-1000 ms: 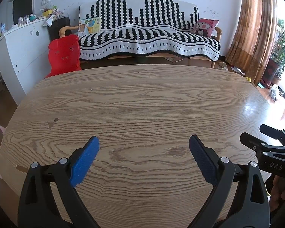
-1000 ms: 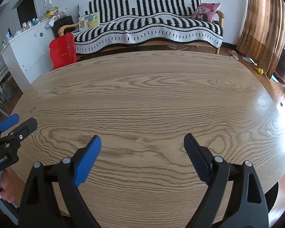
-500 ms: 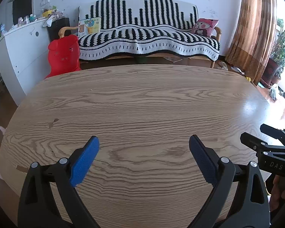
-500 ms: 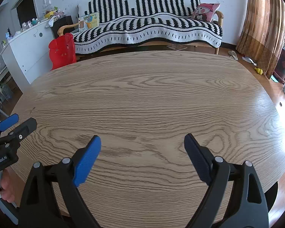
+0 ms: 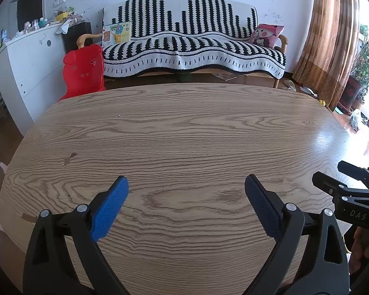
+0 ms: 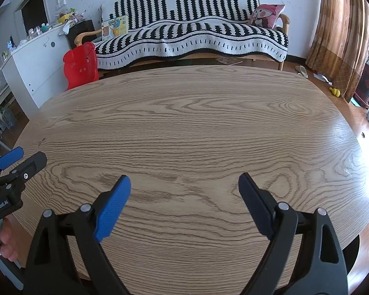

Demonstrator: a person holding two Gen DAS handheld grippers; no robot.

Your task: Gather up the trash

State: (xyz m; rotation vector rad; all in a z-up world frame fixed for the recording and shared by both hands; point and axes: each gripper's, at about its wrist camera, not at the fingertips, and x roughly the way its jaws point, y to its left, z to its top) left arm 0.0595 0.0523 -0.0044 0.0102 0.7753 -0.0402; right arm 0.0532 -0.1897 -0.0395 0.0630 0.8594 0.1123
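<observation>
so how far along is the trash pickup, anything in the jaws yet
Nothing in hand: the left gripper and right gripper both hang open over the table, jaws wide apart with nothing between them. No trash shows on the tabletop in either view, so whether collecting is done or not begun cannot be told.

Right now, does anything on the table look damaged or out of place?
Only a small dark chip in the table surface near its left edge. No trash shows on it; both tools hang open and hold nothing.
</observation>
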